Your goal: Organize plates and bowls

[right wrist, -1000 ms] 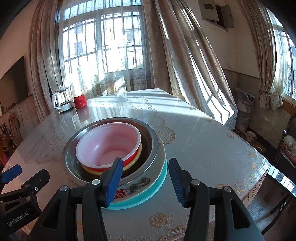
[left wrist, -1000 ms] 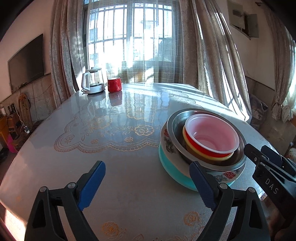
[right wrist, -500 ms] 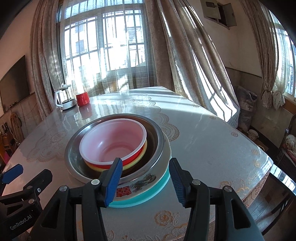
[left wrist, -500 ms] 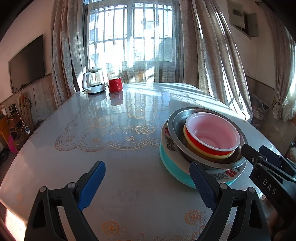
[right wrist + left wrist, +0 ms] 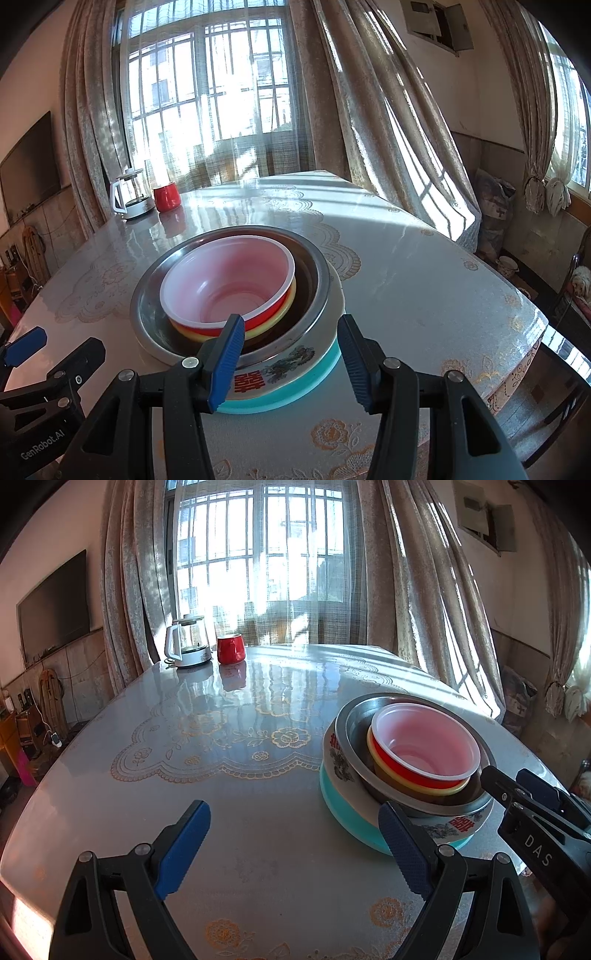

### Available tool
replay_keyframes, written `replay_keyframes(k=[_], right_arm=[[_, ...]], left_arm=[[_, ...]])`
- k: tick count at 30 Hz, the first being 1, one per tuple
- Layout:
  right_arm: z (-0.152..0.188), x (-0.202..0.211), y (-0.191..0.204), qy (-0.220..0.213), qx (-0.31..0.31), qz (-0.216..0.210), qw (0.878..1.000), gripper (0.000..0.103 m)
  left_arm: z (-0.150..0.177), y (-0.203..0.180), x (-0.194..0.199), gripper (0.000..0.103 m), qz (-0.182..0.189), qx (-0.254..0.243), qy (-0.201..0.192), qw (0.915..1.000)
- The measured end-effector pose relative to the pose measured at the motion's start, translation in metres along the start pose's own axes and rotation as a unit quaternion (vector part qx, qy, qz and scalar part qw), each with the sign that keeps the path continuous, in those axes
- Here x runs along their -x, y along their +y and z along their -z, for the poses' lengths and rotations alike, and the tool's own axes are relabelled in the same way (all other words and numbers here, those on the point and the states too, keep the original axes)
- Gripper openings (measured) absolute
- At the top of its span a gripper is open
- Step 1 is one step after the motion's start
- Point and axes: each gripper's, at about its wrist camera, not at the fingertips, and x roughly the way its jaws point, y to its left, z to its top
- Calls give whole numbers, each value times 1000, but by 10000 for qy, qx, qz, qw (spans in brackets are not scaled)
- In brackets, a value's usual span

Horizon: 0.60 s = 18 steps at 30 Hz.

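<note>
A stack of dishes sits on the table. A red bowl with a white inside (image 5: 229, 284) (image 5: 424, 746) nests in a yellow bowl (image 5: 286, 308), inside a steel bowl (image 5: 147, 295) (image 5: 354, 723). Under them lie a white patterned plate (image 5: 288, 363) (image 5: 461, 825) and a teal plate (image 5: 314, 376) (image 5: 343, 812). My right gripper (image 5: 290, 358) is open and empty, just in front of the stack's near rim. My left gripper (image 5: 291, 849) is open and empty, left of the stack over bare table.
A glass kettle (image 5: 186, 642) and a red mug (image 5: 229, 649) stand at the table's far side by the curtained window. The table (image 5: 221, 738) has a lace-pattern cover. Its right edge drops off near the stack (image 5: 524, 354). A chair (image 5: 569, 413) stands at right.
Both grippers have drawn back slightly and risen a little from the stack. The dishes have not moved. Both jaws stayed open.
</note>
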Motion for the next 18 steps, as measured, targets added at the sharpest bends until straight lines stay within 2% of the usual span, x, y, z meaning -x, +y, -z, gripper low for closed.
replay_keyframes(k=[18], right_arm=[[-3, 0, -1, -27, -24, -12, 10000, 53]], left_arm=[[-1, -3, 1, 93, 8, -32, -20, 10000]])
